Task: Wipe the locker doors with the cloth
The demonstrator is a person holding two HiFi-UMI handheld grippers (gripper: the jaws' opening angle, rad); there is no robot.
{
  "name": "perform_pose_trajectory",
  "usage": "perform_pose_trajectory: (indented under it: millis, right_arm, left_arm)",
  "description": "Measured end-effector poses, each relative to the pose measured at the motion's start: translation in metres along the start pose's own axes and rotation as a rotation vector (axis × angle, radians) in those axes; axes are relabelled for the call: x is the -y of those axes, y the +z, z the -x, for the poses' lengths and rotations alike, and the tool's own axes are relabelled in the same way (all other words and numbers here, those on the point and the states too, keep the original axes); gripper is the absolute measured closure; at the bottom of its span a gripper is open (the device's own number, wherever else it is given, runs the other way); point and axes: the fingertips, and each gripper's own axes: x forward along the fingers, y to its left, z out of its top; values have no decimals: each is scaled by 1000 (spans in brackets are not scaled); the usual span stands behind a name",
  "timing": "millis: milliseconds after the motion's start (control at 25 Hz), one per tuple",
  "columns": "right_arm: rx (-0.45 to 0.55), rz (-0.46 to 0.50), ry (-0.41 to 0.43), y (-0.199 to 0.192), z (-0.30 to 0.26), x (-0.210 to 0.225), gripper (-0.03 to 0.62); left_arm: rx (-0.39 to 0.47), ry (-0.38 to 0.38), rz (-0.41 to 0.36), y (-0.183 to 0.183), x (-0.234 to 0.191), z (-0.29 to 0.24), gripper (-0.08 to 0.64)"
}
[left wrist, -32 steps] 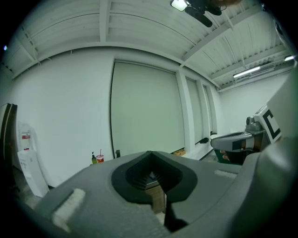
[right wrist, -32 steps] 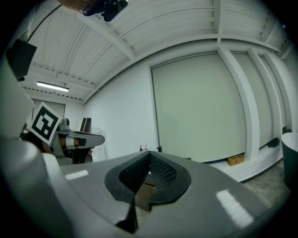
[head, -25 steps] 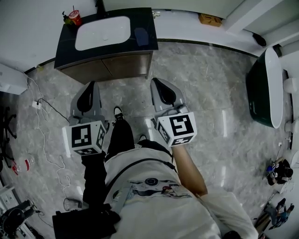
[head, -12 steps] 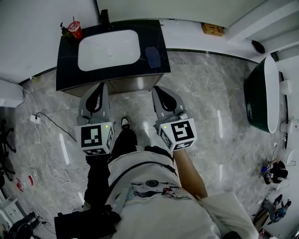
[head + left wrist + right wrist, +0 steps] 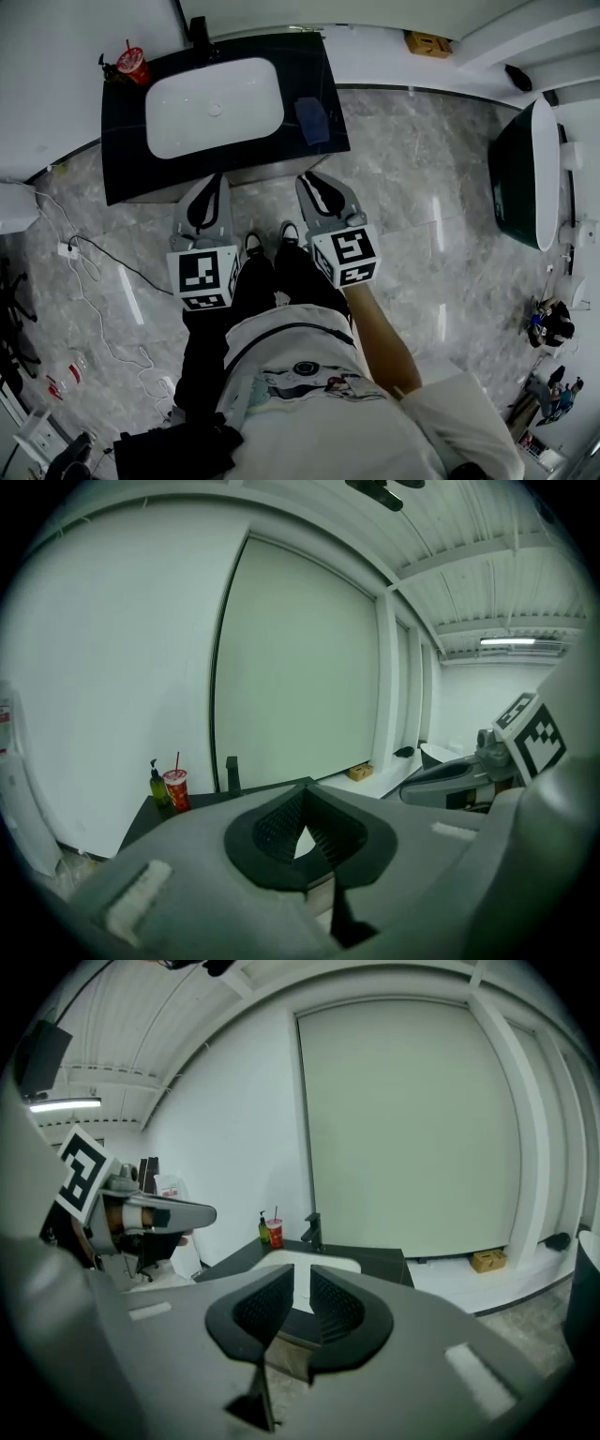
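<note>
Even, cool light — glare streaks on floor (image 5: 439, 234); fisheye edges dark.

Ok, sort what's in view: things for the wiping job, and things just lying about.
For the job: blue cloth on the vanity counter; cabinet front below it.
Lying about: red cup, cardboard box, bathtub, floor cables.

The table (image 5: 122, 159) is black around a white basin (image 5: 214, 108), with a red cup (image 5: 133, 66) at its far left corner and a blue cloth (image 5: 312, 120) right of the basin. The floor (image 5: 422, 216) is grey and marbled; the tub (image 5: 511, 187) at right is dark green outside, white inside
</note>
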Motion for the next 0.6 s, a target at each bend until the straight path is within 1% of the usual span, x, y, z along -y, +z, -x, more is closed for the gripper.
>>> perform_pose_trajectory:
  millis: [200,360,440,600]
  right_arm:
    - [-108,-23,-27,-37,-47,62,520]
    - [-227,-33,-43,-75,-93,113,494]
    - [-283,-34,-44,-91,-121,136,476]
    - [-382,-4,-41,-122,-169,168,471]
  left_arm:
    - [-48,20,-14,-7,0,-33,557]
    - [-97,41,-14,-16,3,-54,558]
    - [-125,44,3,-26,4,-69,558]
    - [-195,50,26,-52,10,-100,558]
